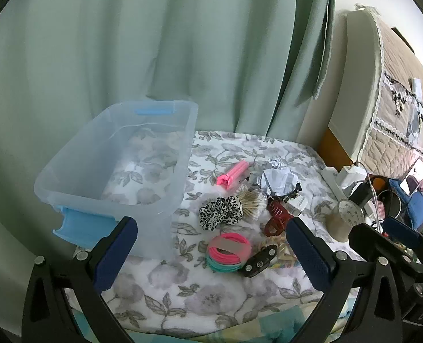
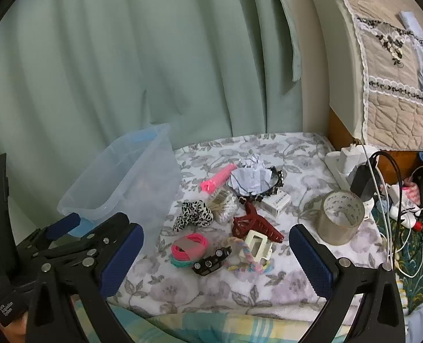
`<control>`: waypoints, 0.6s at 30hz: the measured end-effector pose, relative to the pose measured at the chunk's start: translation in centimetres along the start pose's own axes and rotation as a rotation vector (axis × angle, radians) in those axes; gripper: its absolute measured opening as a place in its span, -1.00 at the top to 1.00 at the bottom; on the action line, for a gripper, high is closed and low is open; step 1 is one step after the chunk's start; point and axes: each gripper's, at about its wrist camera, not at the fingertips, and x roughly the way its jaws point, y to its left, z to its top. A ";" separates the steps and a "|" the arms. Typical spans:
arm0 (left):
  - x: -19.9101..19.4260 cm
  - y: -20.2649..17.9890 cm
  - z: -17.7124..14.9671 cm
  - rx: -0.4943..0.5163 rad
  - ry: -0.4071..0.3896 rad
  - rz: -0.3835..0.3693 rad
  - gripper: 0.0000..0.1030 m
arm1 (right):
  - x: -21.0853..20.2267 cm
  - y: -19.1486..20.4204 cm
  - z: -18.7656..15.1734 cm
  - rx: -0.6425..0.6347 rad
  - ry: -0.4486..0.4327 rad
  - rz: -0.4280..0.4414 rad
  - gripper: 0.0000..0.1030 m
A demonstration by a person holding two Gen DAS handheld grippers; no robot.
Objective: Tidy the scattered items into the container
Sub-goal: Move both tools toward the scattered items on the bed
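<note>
1. A white cloth with grey flowers [image 1: 211, 294] covers the surface before you, with a pale green curtain [image 1: 154, 43] behind.
2. The clear plastic container with blue handles [image 1: 165, 194] stands at the left, nothing inside it.
3. Just right of it lie the scattered items: a leopard-print scrunchie [image 1: 221, 213], a dark red claw clip [image 2: 254, 223], pink and teal hair ties [image 1: 229, 251].
4. Your left gripper [image 1: 211, 245] and right gripper [image 2: 215, 257] hover above the cloth, jaws spread wide, holding nothing.
</note>
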 end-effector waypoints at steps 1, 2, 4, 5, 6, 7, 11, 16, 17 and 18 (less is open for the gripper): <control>0.0 0.0 0.0 -0.001 -0.003 0.005 -1.00 | 0.0 0.0 0.0 -0.002 -0.002 -0.001 -1.00; -0.1 0.1 0.0 -0.003 -0.006 0.010 -1.00 | 0.0 0.1 0.0 -0.003 -0.003 -0.002 -1.00; -0.1 0.2 0.0 -0.009 -0.010 0.017 -1.00 | 0.0 0.1 0.2 -0.001 -0.004 -0.002 -1.00; -0.1 0.3 0.0 -0.012 -0.011 0.020 -1.00 | 0.0 0.1 0.2 0.003 -0.004 0.000 -1.00; 0.0 0.5 0.0 -0.015 -0.010 0.024 -1.00 | 0.1 0.1 0.1 0.008 -0.002 0.003 -1.00; 0.0 0.6 0.0 -0.016 -0.009 0.026 -1.00 | 0.2 0.1 0.1 0.013 0.002 0.005 -1.00; 0.2 0.8 -0.1 -0.019 -0.003 0.029 -1.00 | 0.6 0.0 0.0 0.023 0.016 0.011 -1.00; 0.5 0.8 -0.2 -0.018 0.003 0.041 -1.00 | 1.0 0.1 -0.2 0.010 0.027 0.008 -1.00; 0.6 0.8 -0.2 -0.019 0.006 0.042 -1.00 | 1.1 0.1 -0.2 0.008 0.030 0.006 -1.00; 0.7 0.8 -0.2 -0.020 0.009 0.042 -1.00 | 1.2 0.1 -0.2 0.007 0.032 0.005 -1.00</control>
